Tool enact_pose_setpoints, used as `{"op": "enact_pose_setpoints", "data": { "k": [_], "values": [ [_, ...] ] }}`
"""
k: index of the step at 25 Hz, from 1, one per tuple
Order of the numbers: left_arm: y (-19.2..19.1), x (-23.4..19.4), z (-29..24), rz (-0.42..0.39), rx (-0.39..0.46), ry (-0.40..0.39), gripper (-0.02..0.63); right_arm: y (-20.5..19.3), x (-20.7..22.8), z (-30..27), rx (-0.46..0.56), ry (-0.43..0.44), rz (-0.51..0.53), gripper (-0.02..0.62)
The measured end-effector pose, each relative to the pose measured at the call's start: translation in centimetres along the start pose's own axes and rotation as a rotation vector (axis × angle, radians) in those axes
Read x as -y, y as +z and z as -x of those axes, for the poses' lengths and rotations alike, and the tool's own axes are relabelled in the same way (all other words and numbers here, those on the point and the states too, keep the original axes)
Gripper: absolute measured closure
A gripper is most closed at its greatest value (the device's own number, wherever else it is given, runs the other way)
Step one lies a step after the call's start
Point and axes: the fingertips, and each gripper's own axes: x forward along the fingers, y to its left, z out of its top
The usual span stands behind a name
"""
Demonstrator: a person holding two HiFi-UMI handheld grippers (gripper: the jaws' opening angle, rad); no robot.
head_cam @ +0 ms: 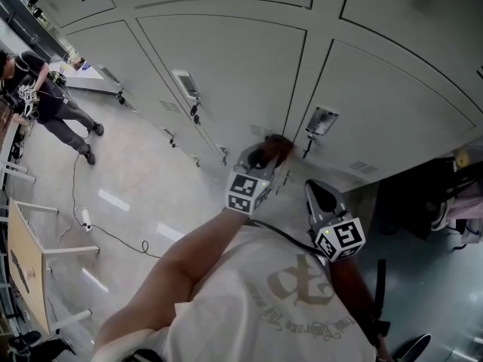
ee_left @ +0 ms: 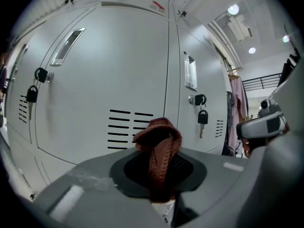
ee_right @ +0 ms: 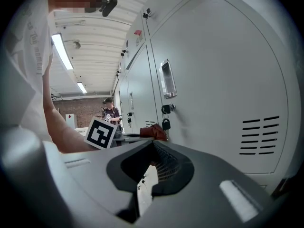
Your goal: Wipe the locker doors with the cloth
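A reddish-brown cloth [head_cam: 280, 148] is pinched in my left gripper [head_cam: 266, 157], which is shut on it and holds it up to the grey locker doors [head_cam: 226, 74] near a door seam. In the left gripper view the cloth [ee_left: 159, 144] sticks up between the jaws in front of a vented door [ee_left: 109, 70]. My right gripper [head_cam: 312, 189] hangs lower and to the right, a little away from the doors, shut with nothing in it. From the right gripper view, the right gripper [ee_right: 151, 148] points along the locker row [ee_right: 218, 80] towards the cloth [ee_right: 153, 131].
Padlocks with keys hang from the door latches [ee_left: 203, 117] [ee_left: 32, 95] [ee_right: 166, 124]. A person [head_cam: 45, 100] stands far left near a cart [head_cam: 94, 78]. A cable [head_cam: 98, 228] runs across the floor by a wooden table [head_cam: 23, 259]. Dark clothes and bags [head_cam: 423, 194] sit at the right.
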Motion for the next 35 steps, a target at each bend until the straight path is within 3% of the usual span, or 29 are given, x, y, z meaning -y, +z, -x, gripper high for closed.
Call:
{"op": "enact_pose_setpoints", "data": {
  "k": [14, 22, 35],
  "values": [
    [0.4, -6.3, 2.5, 0.045, -0.010, 0.011, 0.525, 1.1, -4.2, -4.7, -0.014, 0.013, 0.013, 0.588],
    [-0.6, -11.0, 4.1, 0.027, -0.059, 0.044, 0.525, 1.7, -6.0, -7.5, -0.010, -0.002, 0.027, 0.588],
    [-1.2, -18.2, 6.6, -0.036, -0.051, 0.044, 0.523, 1.8, -8.6, -10.2, -0.002, -0.086, 0.016, 0.588]
  ]
}}
